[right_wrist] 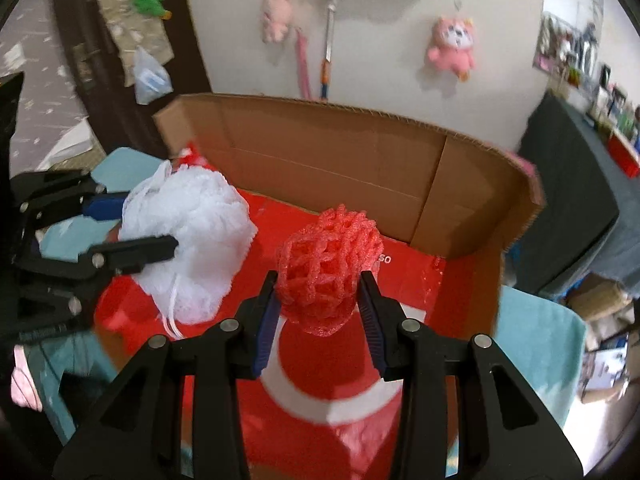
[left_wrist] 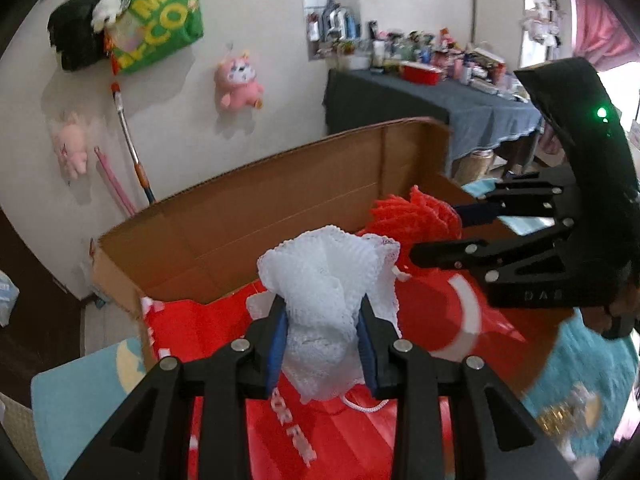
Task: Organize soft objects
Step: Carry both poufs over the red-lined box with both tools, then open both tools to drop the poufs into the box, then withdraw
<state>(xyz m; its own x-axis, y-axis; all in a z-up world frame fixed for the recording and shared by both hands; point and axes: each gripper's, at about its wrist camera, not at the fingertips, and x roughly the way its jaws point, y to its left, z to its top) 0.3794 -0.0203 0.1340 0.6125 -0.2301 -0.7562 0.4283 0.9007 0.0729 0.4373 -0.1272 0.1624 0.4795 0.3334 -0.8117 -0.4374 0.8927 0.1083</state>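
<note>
Between left gripper [left_wrist: 322, 334] pads, white mesh pouf [left_wrist: 328, 292] clamped; right gripper [right_wrist: 318, 308] clenched on red foam net [right_wrist: 330, 256]; both best lowered well inside cardboard box [right_wrist: 320, 160] before release.

Cardboard wall [right_wrist: 320, 152] stands upright along the far edge of the red sheet [right_wrist: 332, 368], wrapping round on the right side: no way through there. Near side of the sheet open. Above it, the left claw [right_wrist: 148, 228] with the white puff [right_wrist: 192, 240] and the right claw [right_wrist: 318, 312] with the red net [right_wrist: 326, 268] sit side by side, a narrow gap between.
</note>
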